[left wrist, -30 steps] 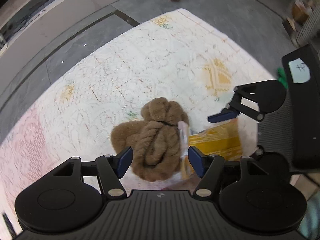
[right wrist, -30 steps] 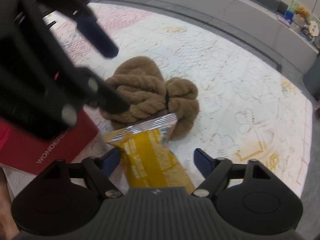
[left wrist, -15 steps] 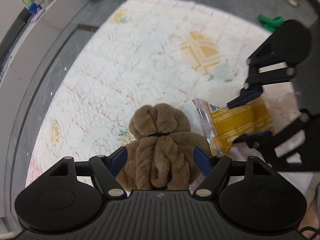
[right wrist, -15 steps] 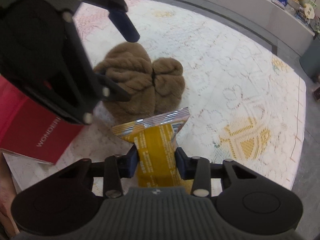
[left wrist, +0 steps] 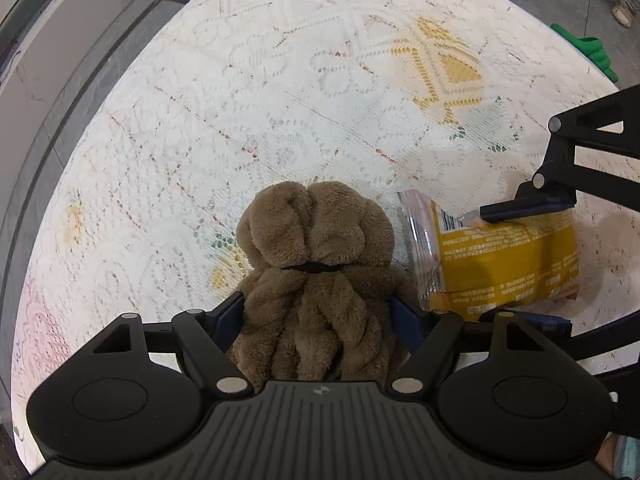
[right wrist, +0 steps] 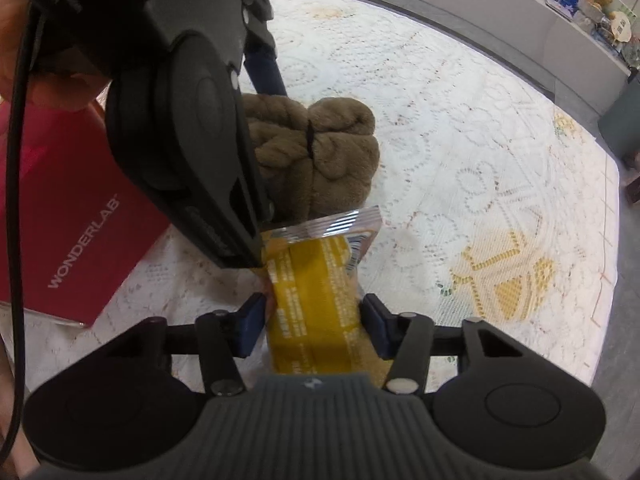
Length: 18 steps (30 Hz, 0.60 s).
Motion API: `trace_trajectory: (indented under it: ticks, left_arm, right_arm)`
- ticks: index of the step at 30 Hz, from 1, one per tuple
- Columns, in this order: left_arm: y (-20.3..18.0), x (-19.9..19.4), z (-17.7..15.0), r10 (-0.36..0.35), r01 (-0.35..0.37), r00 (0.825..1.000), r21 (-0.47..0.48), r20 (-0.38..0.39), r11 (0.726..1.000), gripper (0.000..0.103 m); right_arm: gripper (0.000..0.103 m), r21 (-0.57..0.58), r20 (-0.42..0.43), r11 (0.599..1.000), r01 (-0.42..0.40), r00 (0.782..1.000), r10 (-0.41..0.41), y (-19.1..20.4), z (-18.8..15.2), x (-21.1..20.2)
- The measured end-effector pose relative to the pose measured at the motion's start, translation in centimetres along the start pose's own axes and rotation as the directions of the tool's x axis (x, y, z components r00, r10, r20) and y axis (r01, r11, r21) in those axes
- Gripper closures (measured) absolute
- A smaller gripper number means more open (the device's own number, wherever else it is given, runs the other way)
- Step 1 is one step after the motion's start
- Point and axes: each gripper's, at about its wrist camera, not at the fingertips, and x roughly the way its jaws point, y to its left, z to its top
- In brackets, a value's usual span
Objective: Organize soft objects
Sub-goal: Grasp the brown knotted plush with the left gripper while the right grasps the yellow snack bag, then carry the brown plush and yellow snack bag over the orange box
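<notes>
A brown plush towel bundle [left wrist: 316, 264], tied with a black band, lies on the white lace cloth [left wrist: 280, 100]. My left gripper [left wrist: 318, 318] is shut on its near end, with the blue pads pressed into both sides. A yellow snack packet [right wrist: 316, 292] sits just right of the bundle. My right gripper [right wrist: 314, 316] is shut on the packet; it also shows in the left wrist view [left wrist: 520, 264], gripped from the right. The bundle [right wrist: 332, 152] shows beyond the packet in the right wrist view, partly hidden by the left gripper's body.
A red box marked WONDERLAB [right wrist: 72, 216] lies at the left on the cloth. A grey floor and a low ledge [left wrist: 60, 40] border the cloth. A green slipper [left wrist: 592, 50] lies on the floor at the far right. Small items stand on a shelf [right wrist: 592, 4].
My left gripper has moved forward over the brown bundle and closed on it. My right gripper closed on the yellow packet about half a second ago and still holds it.
</notes>
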Motion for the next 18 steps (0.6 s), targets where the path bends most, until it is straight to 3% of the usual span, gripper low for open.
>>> trace_trajectory:
  ticks: [7,12,18]
  left_arm:
    - [0.1,-1.2,0.0,0.015,-0.015,1.0,-0.039,0.014,0.999,0.042]
    - [0.7,-3.7,-0.7,0.039,-0.034,0.997,-0.069,0.066,0.997,0.042]
    - [1.0,-9.4,-2.2,0.079,-0.068,0.987,-0.078,0.143,0.995,0.042]
  right_arm:
    - [0.062,-0.013,-0.008,0.999,0.048,0.999,-0.048,1.0,0.3,-0.3]
    - [0.065,0.007,-0.008,0.998,0.061,0.998,-0.061,1.4,0.7,-1.5]
    - [0.065,0.0,0.008,0.995,0.104,0.995,-0.104,2.5,1.5,-4.4]
